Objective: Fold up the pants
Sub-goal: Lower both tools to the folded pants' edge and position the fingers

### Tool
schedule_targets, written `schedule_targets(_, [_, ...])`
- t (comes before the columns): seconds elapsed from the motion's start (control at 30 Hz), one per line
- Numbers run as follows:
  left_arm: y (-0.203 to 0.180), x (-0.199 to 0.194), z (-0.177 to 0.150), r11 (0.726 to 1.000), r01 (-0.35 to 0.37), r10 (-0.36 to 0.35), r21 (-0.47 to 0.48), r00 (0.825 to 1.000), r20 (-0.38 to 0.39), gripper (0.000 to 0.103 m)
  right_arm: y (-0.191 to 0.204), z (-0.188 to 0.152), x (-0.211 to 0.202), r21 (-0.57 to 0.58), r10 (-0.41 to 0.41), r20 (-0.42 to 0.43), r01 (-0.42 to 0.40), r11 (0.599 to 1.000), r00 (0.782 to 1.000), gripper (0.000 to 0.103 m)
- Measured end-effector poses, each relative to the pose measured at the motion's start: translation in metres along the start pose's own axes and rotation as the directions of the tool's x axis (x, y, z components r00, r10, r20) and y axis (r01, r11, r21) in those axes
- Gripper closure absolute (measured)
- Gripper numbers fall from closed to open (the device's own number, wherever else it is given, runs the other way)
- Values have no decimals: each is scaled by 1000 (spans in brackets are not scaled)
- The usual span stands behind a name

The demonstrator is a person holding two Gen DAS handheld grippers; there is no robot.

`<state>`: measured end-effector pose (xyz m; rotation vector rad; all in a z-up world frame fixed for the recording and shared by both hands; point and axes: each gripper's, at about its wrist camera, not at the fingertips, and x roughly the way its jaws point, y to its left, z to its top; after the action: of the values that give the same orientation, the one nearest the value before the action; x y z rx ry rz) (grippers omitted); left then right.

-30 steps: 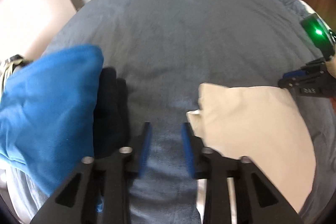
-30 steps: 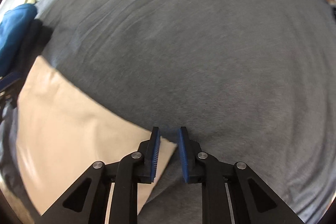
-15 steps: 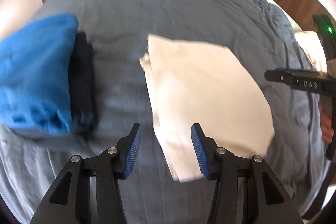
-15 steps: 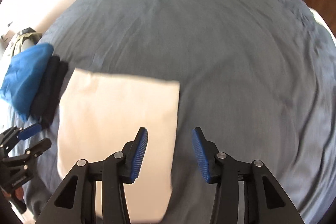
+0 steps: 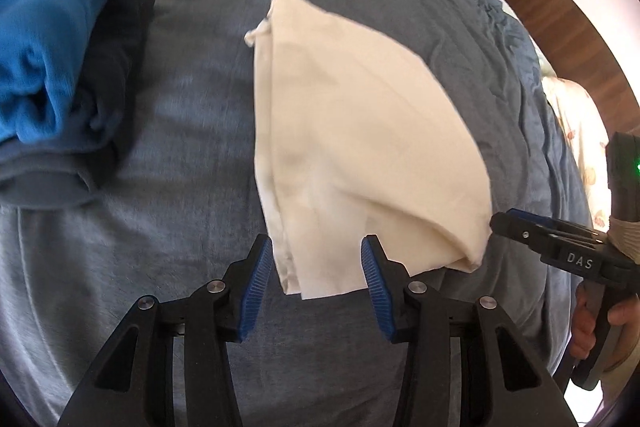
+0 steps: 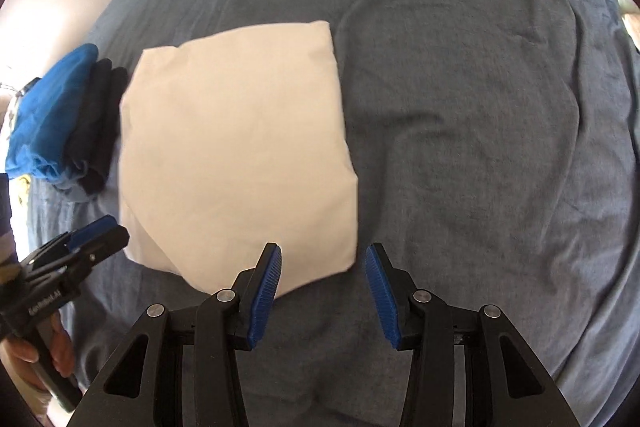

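The cream pants (image 5: 352, 131) lie folded into a flat, roughly square packet (image 6: 236, 155) on the grey bedcover (image 6: 480, 107). My left gripper (image 5: 316, 259) hovers open over the packet's near left corner, whose layered edges show between the blue pads without being pinched. My right gripper (image 6: 323, 265) is open too; the packet's near right corner sits just beyond its left pad. Each gripper shows at the edge of the other's view: the right gripper (image 5: 504, 223) at the packet's right corner, the left gripper (image 6: 96, 233) at its lower left.
A stack of folded clothes lies left of the pants, a blue garment (image 5: 60, 27) on dark ones (image 5: 120, 47). The bedcover (image 5: 180, 187) spreads wide to the right. A floral cloth (image 5: 576, 131) lies past the bed's right edge.
The right gripper let go of the cream corner, opened wide and drew back. The left gripper shifted right, from beside the pants to over their near left corner. The pants now lie flat.
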<state>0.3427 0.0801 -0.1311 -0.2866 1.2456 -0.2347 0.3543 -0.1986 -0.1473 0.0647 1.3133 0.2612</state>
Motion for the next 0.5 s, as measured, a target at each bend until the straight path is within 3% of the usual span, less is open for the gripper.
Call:
schedule_targets(0.1, [4, 3, -4, 999, 34, -35, -27, 999, -18, 62, 0, -2, 4, 6, -10, 1, 10, 1000, 1000, 58])
schedule_targets(0.13, [4, 4, -4, 998, 47, -48, -33, 999, -27, 69, 0, -3, 5, 7, -12, 2, 12, 1000, 1000, 58])
schedule_targets(0.17, [4, 5, -5, 997, 66, -67, -35, 997, -34, 84, 0, -2, 6, 7, -14, 2, 14, 1000, 1000, 58])
schedule_targets(0.27, [1, 1, -6, 998, 64, -64, -2, 997, -30, 97, 1, -3, 8, 16, -7, 0, 7, 1000, 1000, 58])
schedule_targets(0.5, [-5, -24, -10, 996, 37, -35, 77, 999, -29, 98, 1, -4, 9, 24, -14, 11, 14, 1000, 1000, 58])
